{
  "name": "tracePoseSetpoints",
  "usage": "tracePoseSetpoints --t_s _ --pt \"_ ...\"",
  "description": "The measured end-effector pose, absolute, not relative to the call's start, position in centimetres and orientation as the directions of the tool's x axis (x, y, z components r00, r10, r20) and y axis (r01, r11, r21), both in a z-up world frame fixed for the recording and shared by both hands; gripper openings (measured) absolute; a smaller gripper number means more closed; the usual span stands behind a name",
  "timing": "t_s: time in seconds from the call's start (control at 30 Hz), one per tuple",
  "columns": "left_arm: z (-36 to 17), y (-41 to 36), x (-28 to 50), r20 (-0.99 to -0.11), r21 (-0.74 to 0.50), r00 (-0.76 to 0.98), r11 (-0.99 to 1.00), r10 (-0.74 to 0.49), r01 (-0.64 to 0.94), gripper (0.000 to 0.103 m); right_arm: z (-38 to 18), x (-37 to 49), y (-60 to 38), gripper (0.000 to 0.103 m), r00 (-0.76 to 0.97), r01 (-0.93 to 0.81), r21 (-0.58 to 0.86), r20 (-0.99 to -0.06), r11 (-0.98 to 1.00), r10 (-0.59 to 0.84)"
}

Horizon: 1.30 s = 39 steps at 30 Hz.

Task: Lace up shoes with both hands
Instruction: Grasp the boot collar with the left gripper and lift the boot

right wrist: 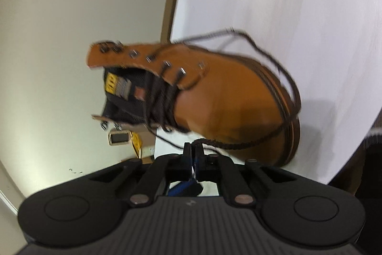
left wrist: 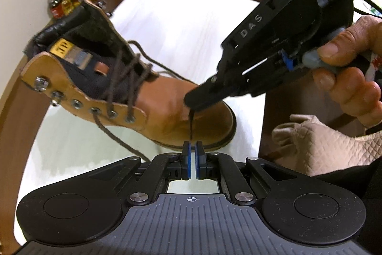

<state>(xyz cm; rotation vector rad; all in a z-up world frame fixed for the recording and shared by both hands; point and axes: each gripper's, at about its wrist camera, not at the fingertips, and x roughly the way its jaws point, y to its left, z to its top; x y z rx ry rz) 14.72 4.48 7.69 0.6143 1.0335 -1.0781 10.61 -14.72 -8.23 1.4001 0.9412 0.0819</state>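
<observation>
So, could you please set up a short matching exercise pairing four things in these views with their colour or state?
Things:
1. boot
2. lace
3. right gripper
4. table

Descriptions:
A. white
B. dark brown, part threaded through the eyelets
C. tan leather, lying on the table
D. shut on the lace end

Pairs: 1-C, 2-B, 3-D, 4-A

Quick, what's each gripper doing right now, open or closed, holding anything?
Left gripper: nearly closed, a slim gap, lace tip at it; grip unclear.
Right gripper: closed on the lace.
</observation>
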Motion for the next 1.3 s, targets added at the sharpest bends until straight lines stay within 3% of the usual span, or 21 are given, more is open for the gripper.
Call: tracePoseSetpoints --t_s 0.27,0.47,0.63,0.7,0.9,1.13,1.3 --pt "14.2 6.7 19.9 -0.853 -0.007 0.181 0.357 -0.49 0.934 0.006 -5.9 12.0 -17.2 0.003 0.723 0.4 0.892 -0.448 0.211 0.526" --pt "16.4 6.8 25.9 -0.832 0.009 0.122 0.207 -0.541 0.978 0.019 -4.6 11.8 -16.6 0.003 0.815 0.382 0.918 -0.39 0.109 0.428" --pt "15.5 4.6 30.7 -0.857 -0.014 0.008 0.039 -0.516 0.999 0.027 -3.3 10.0 -13.8 0.003 0.881 0.396 0.913 -0.408 0.096 0.241" --pt "14.8 3.5 32.3 -0.872 -0.051 -0.036 0.018 -0.487 0.999 0.036 -2.8 8.9 -12.5 0.003 0.898 0.397 0.914 -0.405 0.076 0.173" --pt "11.7 0.5 36.3 -0.9 -0.255 -0.242 -0.013 -0.364 0.967 0.038 -2.4 6.3 -9.6 0.003 0.919 0.392 0.92 -0.392 0.005 0.041" --pt "7.9 -2.0 37.5 -0.896 -0.395 -0.386 0.0 -0.219 0.919 0.038 -4.2 7.0 -10.7 0.003 0.93 0.363 0.932 -0.361 -0.022 0.065" --pt "6.7 -2.9 38.1 -0.862 -0.473 -0.471 -0.038 -0.188 0.88 0.035 -4.9 7.6 -10.4 0.003 0.934 0.354 0.935 -0.351 -0.035 0.066"
